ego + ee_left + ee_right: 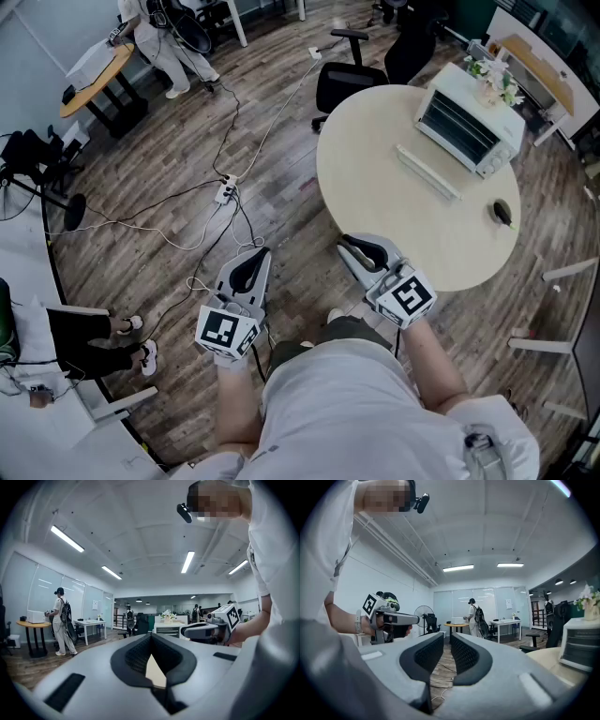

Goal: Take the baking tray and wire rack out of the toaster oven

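1. While the person stands on the wood floor (281, 131) with both tools held close to the body, the left of the scene holds someone seated at the near left (94, 342). A second person (173, 47) stands at the far left beside a small round table (94, 80).
2. White cables trail across the floor to a power strip (225, 192), far of the left gripper.
3. The left gripper (253, 258) is held near the person's waist and points away over bare floor. In its own view the jaw tips meet, with only a wedge of gap behind them and nothing inside.
4. The right gripper (352, 244) sits just to the right of it, its tips showing against the near edge of the big round table (375, 159). Its jaws stand a narrow slit apart, and only floor and cable show through.
5. An office chair (349, 82) stands at the table's far left edge.
6. A pale long strip (427, 171) lies on the table; what it is I cannot tell.
7. The toaster oven (466, 129) stands on the far right of the table, well apart from both grippers, with flowers (497, 82) just behind it. Thin lines behind its dark front may be the wire rack, and the baking tray cannot be made out.
8. A small dark thing (502, 213) lies near the table's right edge.
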Demonstrator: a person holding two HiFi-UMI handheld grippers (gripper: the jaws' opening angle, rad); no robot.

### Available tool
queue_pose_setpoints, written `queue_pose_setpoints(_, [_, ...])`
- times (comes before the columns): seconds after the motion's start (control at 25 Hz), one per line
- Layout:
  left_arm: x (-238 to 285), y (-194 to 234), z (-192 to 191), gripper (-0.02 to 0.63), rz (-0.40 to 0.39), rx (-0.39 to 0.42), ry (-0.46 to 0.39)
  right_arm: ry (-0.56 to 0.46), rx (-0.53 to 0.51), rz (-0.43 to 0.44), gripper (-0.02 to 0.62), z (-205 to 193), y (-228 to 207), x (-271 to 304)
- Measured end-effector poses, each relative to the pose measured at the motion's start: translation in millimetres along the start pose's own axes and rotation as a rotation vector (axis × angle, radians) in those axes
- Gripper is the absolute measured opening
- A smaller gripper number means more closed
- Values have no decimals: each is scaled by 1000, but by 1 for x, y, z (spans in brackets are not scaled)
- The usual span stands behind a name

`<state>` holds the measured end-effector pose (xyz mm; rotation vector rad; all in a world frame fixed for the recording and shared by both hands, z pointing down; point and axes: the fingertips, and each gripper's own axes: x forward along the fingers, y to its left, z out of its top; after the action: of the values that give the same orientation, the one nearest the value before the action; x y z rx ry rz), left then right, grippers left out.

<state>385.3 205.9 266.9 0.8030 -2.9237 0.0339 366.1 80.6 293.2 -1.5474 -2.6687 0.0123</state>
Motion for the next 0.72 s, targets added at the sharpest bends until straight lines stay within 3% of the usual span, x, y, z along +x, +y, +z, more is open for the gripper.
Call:
queue_pose_setpoints(0.28, [44, -1, -6, 0, 10, -32, 10, -13, 16, 10, 55, -6, -41, -5])
queue_pose_setpoints(0.72, [106, -1, -20, 0, -22, -27, 60, -58, 73, -42, 57, -9, -103, -10])
